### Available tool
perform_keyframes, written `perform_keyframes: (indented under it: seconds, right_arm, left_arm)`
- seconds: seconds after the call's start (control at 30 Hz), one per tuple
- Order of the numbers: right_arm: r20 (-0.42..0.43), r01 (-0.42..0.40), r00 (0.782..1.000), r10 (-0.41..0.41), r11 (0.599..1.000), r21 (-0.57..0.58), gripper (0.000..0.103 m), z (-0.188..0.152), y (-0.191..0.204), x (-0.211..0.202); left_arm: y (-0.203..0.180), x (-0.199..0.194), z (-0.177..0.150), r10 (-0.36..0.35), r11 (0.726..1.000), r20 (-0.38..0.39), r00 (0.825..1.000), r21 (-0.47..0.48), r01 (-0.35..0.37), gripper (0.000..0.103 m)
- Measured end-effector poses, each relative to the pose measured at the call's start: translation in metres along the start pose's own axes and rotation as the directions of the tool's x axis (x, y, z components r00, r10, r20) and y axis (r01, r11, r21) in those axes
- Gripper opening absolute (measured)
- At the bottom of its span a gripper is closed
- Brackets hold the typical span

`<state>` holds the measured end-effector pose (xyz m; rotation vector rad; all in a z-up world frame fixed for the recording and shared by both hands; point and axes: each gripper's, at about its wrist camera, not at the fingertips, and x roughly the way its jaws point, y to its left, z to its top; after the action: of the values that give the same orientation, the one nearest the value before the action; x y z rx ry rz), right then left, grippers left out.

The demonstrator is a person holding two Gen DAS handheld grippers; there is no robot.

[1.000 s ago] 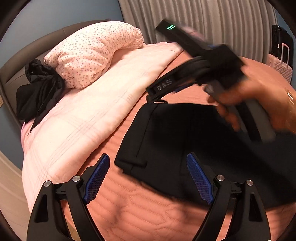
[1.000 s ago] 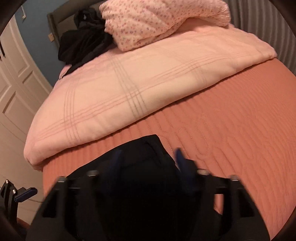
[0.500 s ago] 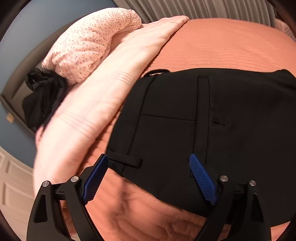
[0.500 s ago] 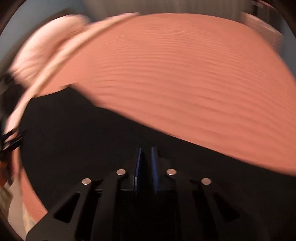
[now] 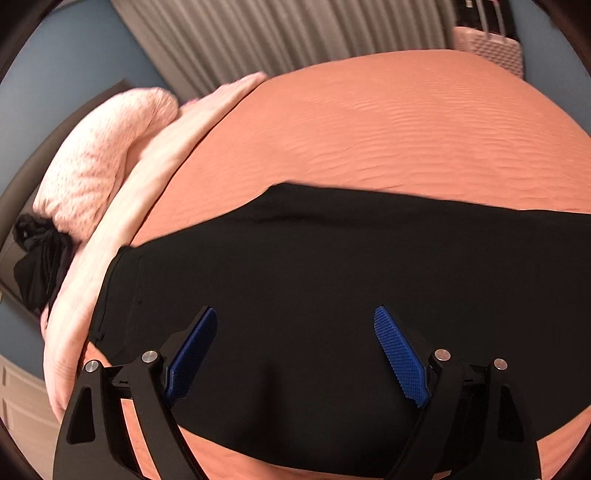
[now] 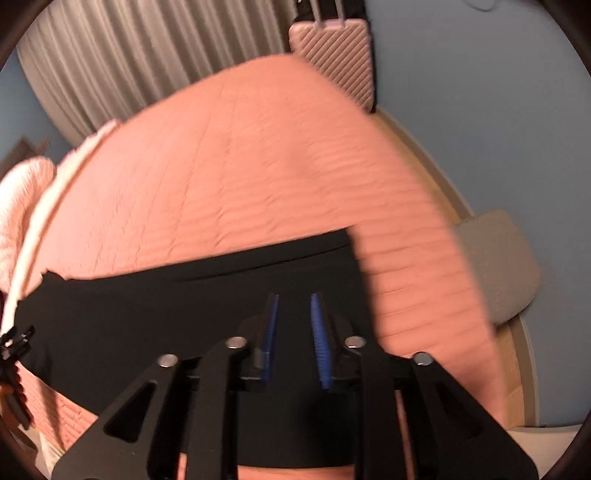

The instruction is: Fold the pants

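Note:
Black pants (image 5: 332, 277) lie flat across the orange quilted bedspread (image 5: 369, 122). My left gripper (image 5: 295, 332) hovers over their mid part, near the front edge. Its blue pads (image 5: 192, 354) stand wide apart and are still opening, with nothing gripped. In the right wrist view the pants (image 6: 166, 314) run from the left edge to their end at the right. My right gripper (image 6: 293, 299) is over that end, and its jaws are opening. A narrow gap shows between its pads (image 6: 319, 339). Only dark cloth shows behind the gap, and no fold is pinched.
A folded pink comforter (image 5: 122, 240) and a floral pillow (image 5: 99, 166) lie at the bed's left side, with a black garment (image 5: 37, 266) by the headboard. Beyond the bed are a grey curtain (image 5: 295, 33) and a pink suitcase (image 6: 332, 51). A grey cushion (image 6: 495, 258) sits on the floor at the right.
The left gripper has swept right along the pants, from the waistband to the plain legs. The right gripper closed, moved to the pants' far end, and has parted again. It has left the left view.

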<state>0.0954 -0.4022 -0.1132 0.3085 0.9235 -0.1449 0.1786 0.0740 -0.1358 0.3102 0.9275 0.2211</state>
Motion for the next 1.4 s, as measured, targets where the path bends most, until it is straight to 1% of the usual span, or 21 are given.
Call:
perform_keyframes:
  seconds: [0.03, 0.07, 0.1, 0.13, 0.2, 0.23, 0.3, 0.4, 0.5, 0.6, 0.67, 0.73, 0.83, 0.93, 0.97, 1.0, 1.23, 1.27, 1.33, 1.37, 1.4]
  right_arm:
    - [-0.001, -0.014, 1.0, 0.014, 1.0, -0.009, 0.081, 0.002, -0.007, 0.0]
    - [-0.002, 0.007, 1.0, -0.007, 0.999, -0.037, 0.093, 0.006, -0.01, 0.007]
    - [0.014, 0.033, 0.999, -0.032, 0.997, -0.066, 0.092, 0.006, -0.015, 0.008]
    - [0.008, 0.031, 0.999, -0.031, 0.995, -0.097, 0.087, 0.012, -0.019, 0.016]
    - [-0.065, -0.006, 0.998, -0.002, 0.993, -0.118, 0.046, 0.016, -0.018, 0.043]
    - [-0.104, -0.02, 0.995, 0.007, 0.993, -0.118, 0.042, 0.019, -0.021, 0.054]
    - [-0.122, -0.009, 0.992, -0.01, 0.988, -0.154, 0.019, 0.022, -0.023, 0.059]
    - [-0.056, -0.032, 0.998, 0.024, 0.986, -0.164, 0.004, 0.04, -0.027, 0.043]
    - [0.07, -0.042, 0.996, 0.052, 0.989, -0.14, 0.004, 0.07, -0.044, 0.018]
    - [-0.106, 0.012, 0.994, -0.024, 0.993, -0.119, 0.004, 0.075, -0.064, 0.064]
    - [-0.103, -0.052, 0.994, 0.042, 0.994, -0.093, 0.01, 0.066, -0.066, 0.054]
    - [-0.075, -0.139, 0.988, 0.133, 0.986, -0.086, 0.025, 0.055, -0.062, 0.042]
    - [-0.119, -0.117, 0.988, 0.099, 0.981, -0.154, 0.038, 0.045, -0.046, 0.051]
    - [-0.155, -0.13, 0.982, 0.105, 0.979, -0.16, 0.037, 0.038, -0.04, 0.065]
    - [-0.152, -0.113, 0.985, 0.085, 0.975, -0.189, 0.029, 0.036, -0.035, 0.069]
    - [-0.141, -0.086, 0.989, 0.055, 0.97, -0.229, 0.014, 0.034, -0.029, 0.069]
    - [0.018, -0.054, 0.998, 0.06, 0.966, -0.255, 0.009, 0.054, -0.022, 0.046]
    - [-0.011, -0.024, 1.0, 0.022, 0.961, -0.275, 0.011, 0.058, -0.022, 0.065]
    - [-0.114, -0.015, 0.993, -0.016, 0.963, -0.268, 0.036, 0.053, -0.029, 0.096]
    - [-0.082, 0.019, 0.996, -0.041, 0.968, -0.249, 0.048, 0.054, -0.032, 0.092]
    - [-0.042, 0.054, 0.997, -0.065, 0.975, -0.215, 0.048, 0.055, -0.034, 0.081]
  left_arm:
    - [-0.011, -0.001, 0.002, -0.003, 1.0, -0.001, 1.0, 0.016, 0.003, 0.085]
    - [-0.025, -0.003, 0.005, 0.0, 0.999, -0.003, 1.0, 0.033, 0.0, 0.085]
    - [-0.035, -0.005, 0.006, 0.007, 0.999, -0.001, 1.0, 0.047, -0.007, 0.085]
    - [-0.044, -0.008, 0.008, 0.009, 0.998, -0.001, 1.0, 0.062, -0.009, 0.085]
    - [-0.054, -0.011, 0.011, 0.016, 0.997, -0.001, 1.0, 0.077, -0.016, 0.085]
    - [-0.057, -0.013, 0.013, 0.019, 0.996, 0.001, 1.0, 0.084, -0.019, 0.085]
    - [-0.059, -0.014, 0.014, 0.037, 0.995, 0.004, 0.999, 0.095, -0.037, 0.085]
    - [-0.054, -0.009, 0.014, 0.065, 0.992, -0.003, 0.998, 0.107, -0.064, 0.085]
    - [-0.052, -0.004, 0.009, 0.075, 0.992, -0.01, 0.997, 0.103, -0.074, 0.085]
    - [-0.058, 0.005, 0.008, 0.104, 0.989, -0.037, 0.994, 0.113, -0.099, 0.085]
    - [-0.057, -0.001, 0.006, 0.085, 0.99, -0.025, 0.996, 0.112, -0.081, 0.085]
    - [-0.057, -0.004, 0.003, 0.078, 0.989, -0.017, 0.997, 0.125, -0.075, 0.086]
    - [-0.059, -0.003, 0.001, 0.073, 0.988, -0.029, 0.997, 0.139, -0.068, 0.086]
    - [-0.062, -0.01, 0.003, 0.051, 0.989, -0.013, 0.999, 0.136, -0.049, 0.086]
    - [-0.063, -0.013, 0.003, 0.046, 0.99, -0.003, 0.999, 0.135, -0.046, 0.086]
    - [-0.063, -0.015, 0.004, 0.044, 0.99, 0.007, 0.999, 0.135, -0.045, 0.086]
    - [-0.074, -0.015, 0.009, 0.047, 0.987, 0.024, 0.999, 0.153, -0.05, 0.086]
    - [-0.075, -0.013, 0.009, 0.046, 0.987, 0.021, 0.999, 0.15, -0.048, 0.086]
    - [-0.077, -0.008, 0.008, 0.053, 0.987, 0.012, 0.999, 0.149, -0.054, 0.086]
    - [-0.076, -0.006, 0.006, 0.061, 0.987, 0.008, 0.998, 0.15, -0.062, 0.086]
    - [-0.074, -0.004, 0.005, 0.068, 0.987, 0.005, 0.998, 0.146, -0.068, 0.086]
